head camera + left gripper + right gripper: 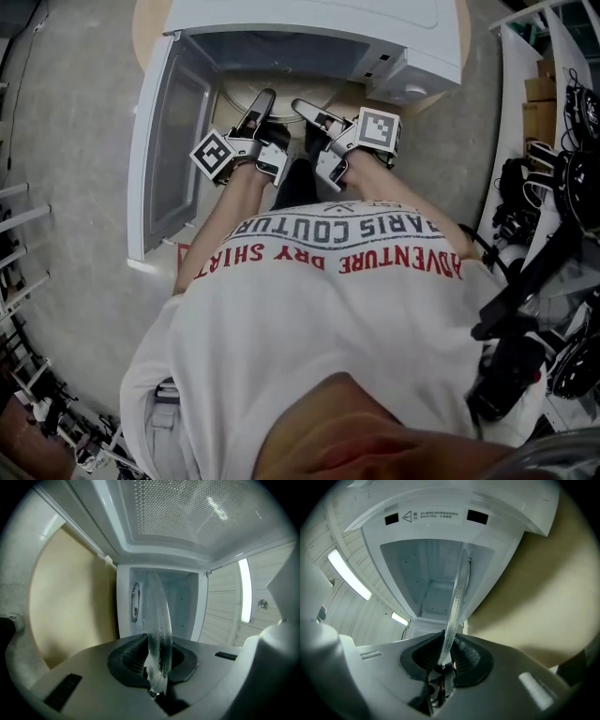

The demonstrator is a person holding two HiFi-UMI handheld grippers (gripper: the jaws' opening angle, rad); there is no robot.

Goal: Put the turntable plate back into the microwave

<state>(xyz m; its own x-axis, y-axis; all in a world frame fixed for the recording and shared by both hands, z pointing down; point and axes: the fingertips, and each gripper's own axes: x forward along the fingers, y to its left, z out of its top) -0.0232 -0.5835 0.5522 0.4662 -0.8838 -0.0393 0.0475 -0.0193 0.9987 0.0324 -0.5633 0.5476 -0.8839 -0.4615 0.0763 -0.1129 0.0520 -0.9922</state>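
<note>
While the microwave (309, 28) stands open, the left tongs (157, 657) and the right tongs (447, 652) both clench the turntable plate (157, 616) before it.

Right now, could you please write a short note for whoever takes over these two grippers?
Left gripper: shut on the rim of the glass plate.
Right gripper: shut on the same plate, at another part of its rim.
Microwave: door open, plate held at the opening.
Done: plate is gripped and raised.
Left: slide it in, lay it flat, let go.
</note>
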